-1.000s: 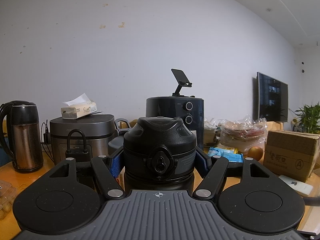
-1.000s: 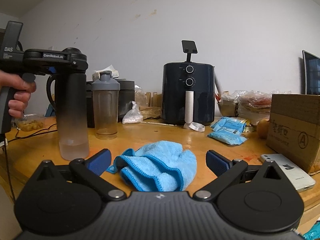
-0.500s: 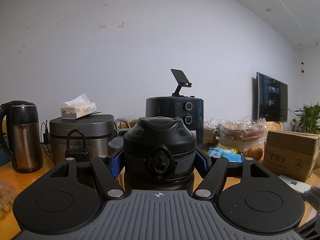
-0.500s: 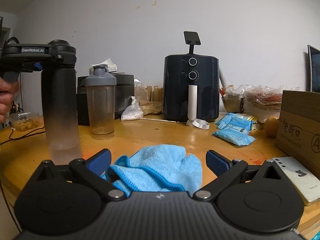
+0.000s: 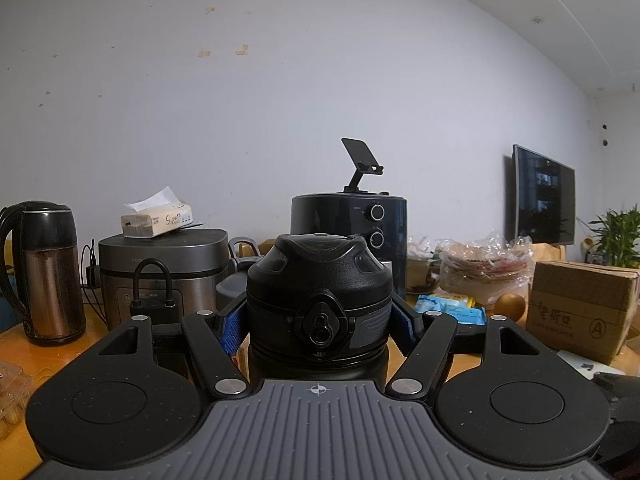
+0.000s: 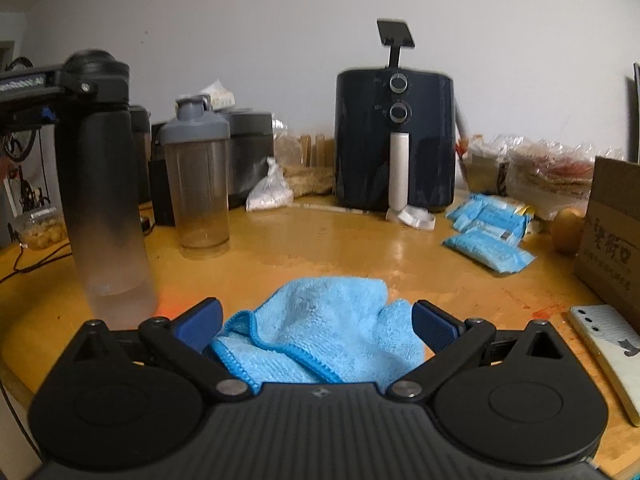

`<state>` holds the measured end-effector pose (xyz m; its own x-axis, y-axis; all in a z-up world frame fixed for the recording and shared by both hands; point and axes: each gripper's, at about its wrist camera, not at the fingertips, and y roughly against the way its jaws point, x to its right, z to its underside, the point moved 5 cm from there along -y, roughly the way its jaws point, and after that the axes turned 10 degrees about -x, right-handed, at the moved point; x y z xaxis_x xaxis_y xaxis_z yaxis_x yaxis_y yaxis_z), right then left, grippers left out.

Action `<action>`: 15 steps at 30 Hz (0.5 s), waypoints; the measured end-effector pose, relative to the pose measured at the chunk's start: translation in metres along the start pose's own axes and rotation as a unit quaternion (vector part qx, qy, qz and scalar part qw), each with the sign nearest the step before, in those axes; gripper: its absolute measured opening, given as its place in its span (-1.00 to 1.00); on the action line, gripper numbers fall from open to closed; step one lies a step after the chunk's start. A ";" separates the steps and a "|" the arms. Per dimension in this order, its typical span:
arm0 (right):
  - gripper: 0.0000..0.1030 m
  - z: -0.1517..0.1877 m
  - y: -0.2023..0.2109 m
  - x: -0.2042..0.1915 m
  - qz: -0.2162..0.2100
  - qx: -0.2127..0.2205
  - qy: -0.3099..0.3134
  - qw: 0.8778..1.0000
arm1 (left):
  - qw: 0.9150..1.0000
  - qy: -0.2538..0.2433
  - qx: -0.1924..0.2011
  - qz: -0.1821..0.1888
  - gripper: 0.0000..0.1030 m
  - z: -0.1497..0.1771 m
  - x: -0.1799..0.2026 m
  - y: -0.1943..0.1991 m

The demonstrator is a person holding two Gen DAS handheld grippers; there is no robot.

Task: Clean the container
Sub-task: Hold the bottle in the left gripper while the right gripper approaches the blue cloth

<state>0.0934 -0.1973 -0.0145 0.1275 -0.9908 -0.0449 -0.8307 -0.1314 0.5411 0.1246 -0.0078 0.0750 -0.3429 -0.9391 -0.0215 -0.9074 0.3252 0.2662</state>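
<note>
- Standing on the yellow tabletop (image 6: 320, 248), the tall black-to-frosted bottle (image 6: 105, 200) is the container to be cleaned; it sits at the left of the right wrist view, upright, with its base on the wood.
- Holding steady across the last second, the left tool (image 5: 319, 320) is clamped on the bottle's black lid (image 5: 319, 276), blue pads pressed to both sides; its view barely shifts, so the bottle is simply being braced.
- Coming in low and forward over that same second, the right tool (image 6: 316, 328) now has the blue cloth (image 6: 320, 328) filling the space between its wide-spread fingers, where earlier the cloth lay further ahead of them.
- Judging by that, the right tool is about to gather the cloth; the pads sit beside the folds but have not closed, so it grips nothing yet.
- Wiping has not begun: cloth and bottle are near each other but apart.
- Sitting just right of the bottle, the grey-lidded shaker (image 6: 198, 176) could be knocked during the wipe.
</note>
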 end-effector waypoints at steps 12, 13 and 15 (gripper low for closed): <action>1.00 -0.020 -0.025 -0.001 -0.001 -0.088 0.005 0.996 | 1.000 0.000 0.001 0.000 0.32 0.000 0.000 0.000; 1.00 -0.022 -0.028 0.000 -0.001 -0.097 0.004 0.995 | 1.000 0.001 0.000 0.000 0.32 0.000 0.000 0.000; 1.00 -0.025 -0.033 0.001 -0.003 -0.114 0.002 0.993 | 1.000 0.000 0.001 0.000 0.32 0.001 0.001 -0.001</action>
<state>0.1347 -0.1928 -0.0117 0.1338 -0.9900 -0.0458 -0.6855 -0.1258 0.7171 0.1247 -0.0083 0.0742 -0.3433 -0.9390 -0.0207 -0.9076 0.3260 0.2645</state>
